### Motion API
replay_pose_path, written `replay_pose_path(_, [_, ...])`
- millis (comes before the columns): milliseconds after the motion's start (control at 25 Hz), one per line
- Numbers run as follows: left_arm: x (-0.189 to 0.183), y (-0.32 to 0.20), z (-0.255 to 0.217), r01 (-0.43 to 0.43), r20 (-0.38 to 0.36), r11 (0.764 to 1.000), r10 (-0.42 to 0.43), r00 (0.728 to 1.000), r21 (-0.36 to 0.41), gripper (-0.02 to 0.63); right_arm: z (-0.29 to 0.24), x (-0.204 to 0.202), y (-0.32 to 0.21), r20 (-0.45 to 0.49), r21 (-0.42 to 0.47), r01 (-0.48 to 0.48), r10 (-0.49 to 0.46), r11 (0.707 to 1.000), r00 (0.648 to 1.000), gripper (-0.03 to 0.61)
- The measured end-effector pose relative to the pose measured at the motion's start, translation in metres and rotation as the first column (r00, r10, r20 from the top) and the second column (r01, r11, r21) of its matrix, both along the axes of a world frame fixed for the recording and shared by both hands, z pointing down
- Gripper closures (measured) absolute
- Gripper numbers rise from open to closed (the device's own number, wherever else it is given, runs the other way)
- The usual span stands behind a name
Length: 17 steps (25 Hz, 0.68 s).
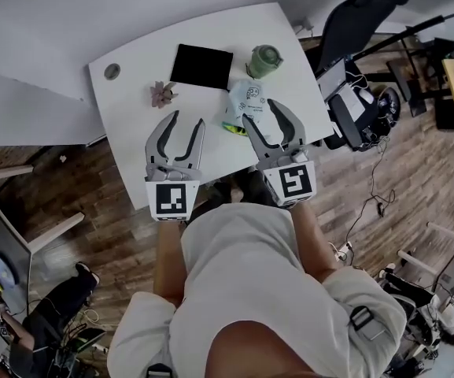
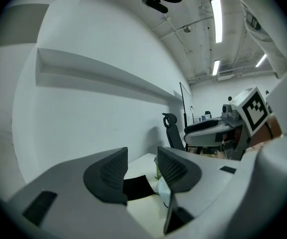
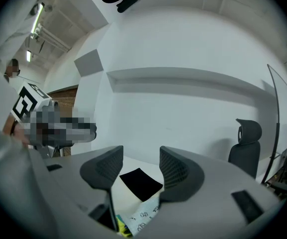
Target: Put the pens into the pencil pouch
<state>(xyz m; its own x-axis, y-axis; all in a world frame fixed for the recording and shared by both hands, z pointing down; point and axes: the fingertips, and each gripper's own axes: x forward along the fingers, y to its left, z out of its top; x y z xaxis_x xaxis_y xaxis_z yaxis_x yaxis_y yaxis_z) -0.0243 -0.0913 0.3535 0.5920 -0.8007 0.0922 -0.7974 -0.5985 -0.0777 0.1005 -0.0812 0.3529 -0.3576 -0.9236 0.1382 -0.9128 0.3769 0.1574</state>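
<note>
Both grippers, left and right, hang wide and empty above the pouch, so lowering for a grab looks next.

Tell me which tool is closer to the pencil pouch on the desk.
Right. In the head view the tips of the right tool overlap the near edge of the pencil pouch; the left tool sits off to the pouch's left, over the desk.
</note>
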Motion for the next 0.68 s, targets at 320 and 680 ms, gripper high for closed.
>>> replay_pose_path(320, [-0.009,0.000,-0.006,-0.037,0.037,0.999,0.036,0.999,0.024,0.410,-0.008,-0.012,0.002,-0.003,0.031,-0.002,0.002,1.000,1.000,0.350])
replay_pose_path(680, [-0.017,-0.001,-0.015,-0.034,0.028,0.998,0.033,0.999,0.045,0.369,-0.014,-0.018,0.004,-0.007,0.026,-0.019,0.019,0.999,1.000,0.340])
